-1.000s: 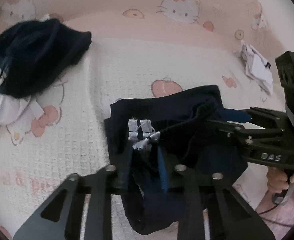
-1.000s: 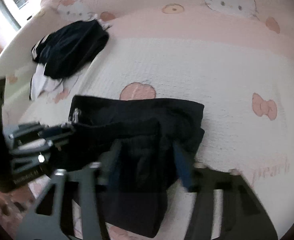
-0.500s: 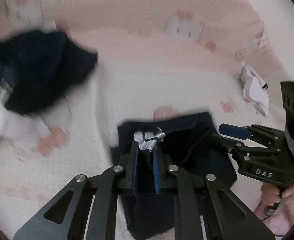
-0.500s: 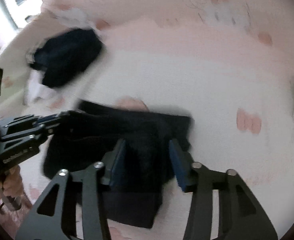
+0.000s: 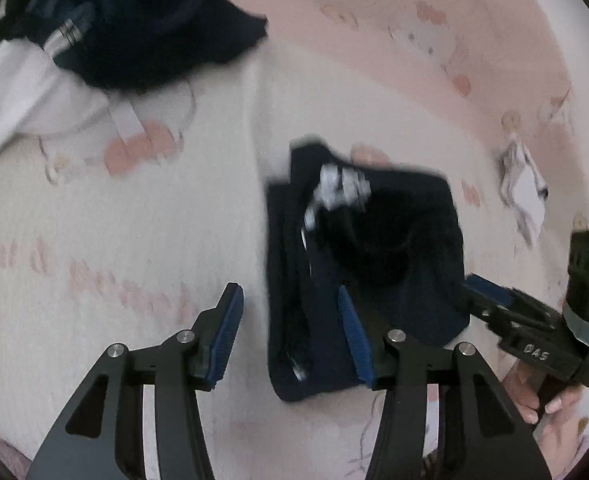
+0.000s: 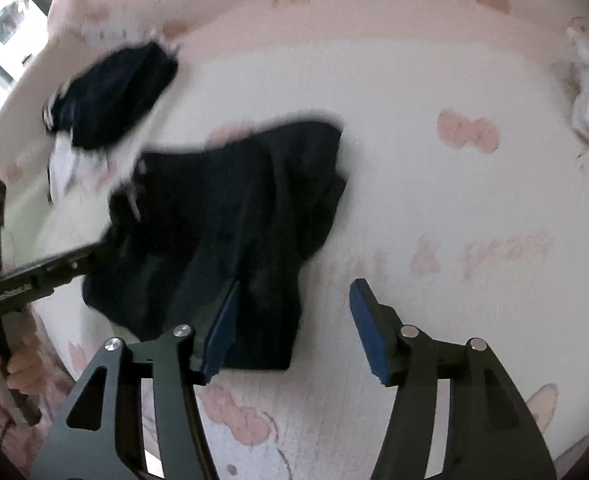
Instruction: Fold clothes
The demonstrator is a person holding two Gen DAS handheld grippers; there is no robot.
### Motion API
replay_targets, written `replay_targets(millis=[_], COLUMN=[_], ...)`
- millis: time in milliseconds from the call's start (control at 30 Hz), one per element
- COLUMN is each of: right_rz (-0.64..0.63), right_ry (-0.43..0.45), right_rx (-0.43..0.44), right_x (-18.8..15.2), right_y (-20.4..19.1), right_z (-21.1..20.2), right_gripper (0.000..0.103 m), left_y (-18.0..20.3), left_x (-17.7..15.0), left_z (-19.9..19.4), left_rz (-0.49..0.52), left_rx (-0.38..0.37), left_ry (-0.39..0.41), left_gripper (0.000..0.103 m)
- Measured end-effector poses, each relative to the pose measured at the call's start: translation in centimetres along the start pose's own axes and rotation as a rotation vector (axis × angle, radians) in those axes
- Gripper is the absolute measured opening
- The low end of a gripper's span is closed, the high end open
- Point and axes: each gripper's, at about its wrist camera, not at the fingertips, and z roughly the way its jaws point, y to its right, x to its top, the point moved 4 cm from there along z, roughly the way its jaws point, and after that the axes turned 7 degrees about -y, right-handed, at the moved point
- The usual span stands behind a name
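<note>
1. Navy garment (image 5: 374,256) lay folded into a rough block on the white-and-pink bedspread (image 5: 134,240), white drawstring tips (image 5: 338,190) showing at its far end.
2. Left gripper (image 5: 290,332) hung over the near left part of the garment, jaws spread wide, nothing between them; right blue pad (image 5: 354,332) stood above the cloth, left pad over bare bedspread.
3. Right gripper (image 6: 294,320) likewise gaped wide and gripped nothing; left pad (image 6: 222,328) sat at the garment's near right corner, right pad over bare bedspread.
4. Seen from the left wrist, right gripper's tips reached just to the garment's near right edge; contact could not be told through blur.
5. Heap of dark and white clothes (image 5: 94,28) sat well apart, far left.
6. Crumpled white item (image 5: 522,184) lay far right.
</note>
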Motion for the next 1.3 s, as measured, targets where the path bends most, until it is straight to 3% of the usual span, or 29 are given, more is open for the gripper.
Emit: replay_targets(millis=[67, 167, 200, 333, 400, 467, 533, 600, 667, 900, 1167, 1267, 1300], right_rz=[-0.073, -0.015, 0.008, 0.086, 0.069, 0.015, -0.056, -0.092, -0.101, -0.132, -0.053, -0.059, -0.052], right_ry=[0.04, 0.076, 0.088, 0.047, -0.006, 0.01, 0.031, 0.034, 0.032, 0.026, -0.017, -0.04, -0.037], right_rx=[-0.11, -0.189, -0.208, -0.005, 0.057, 0.013, -0.047, -0.068, -0.063, -0.046, -0.015, -0.04, -0.053], right_x=[-0.2, 0.1, 0.2, -0.7, -1.3, -1.3, -1.5, -2.0, -2.9, -6.1, -10.0, -11.3, -11.5], right_y=[-0.8, 0.2, 0.6, 1.2, 0.6, -0.5, -1.7, -2.4, -2.8, -3.9, -2.8, -2.9, -2.8], right_z=[0.1, -0.9, -1.2, -1.8, -0.8, -0.3, -0.2, -0.5, -1.0, -2.8, -3.6, -3.7, -3.9], right_gripper=[0.058, 0.059, 0.059, 0.062, 0.068, 0.068, 0.058, 0.022, 0.016, 0.012, 0.012, 0.014, 0.019], left_y=[-0.3, -0.8, -1.1, -0.8, 0.2, 1.4, 2.5, 3.5, 3.6, 4.7, 5.5, 4.4, 4.0], left_x=[0.2, 0.4, 0.3, -2.0, -2.8, -3.2, -3.4, -3.8, -4.3, -7.0, -12.0, -12.4, -12.6], left_z=[-0.5, -1.2, -1.8, -2.1, -0.8, 0.4, 0.8, 0.9, 0.6, -0.2, -0.6, -1.3, -1.7], left_rz=[-0.035, -0.086, -0.11, -0.11, -0.077, -0.026, 0.025, 0.076, 0.086, 0.102, 0.141, 0.122, 0.109], left_rx=[0.044, 0.109, 0.088, -0.044, -0.049, -0.004, 0.06, 0.111, 0.124, 0.102, 0.092, 0.066, 0.049], left_ry=[0.036, 0.09, 0.104, 0.056, 0.007, -0.012, -0.001, 0.006, 0.013, -0.011, -0.102, -0.131, -0.133], left_gripper=[0.049, 0.048, 0.048, 0.048, 0.048, 0.044, 0.032, 0.029, 0.026, 0.02, 0.021, 0.024, 0.026])
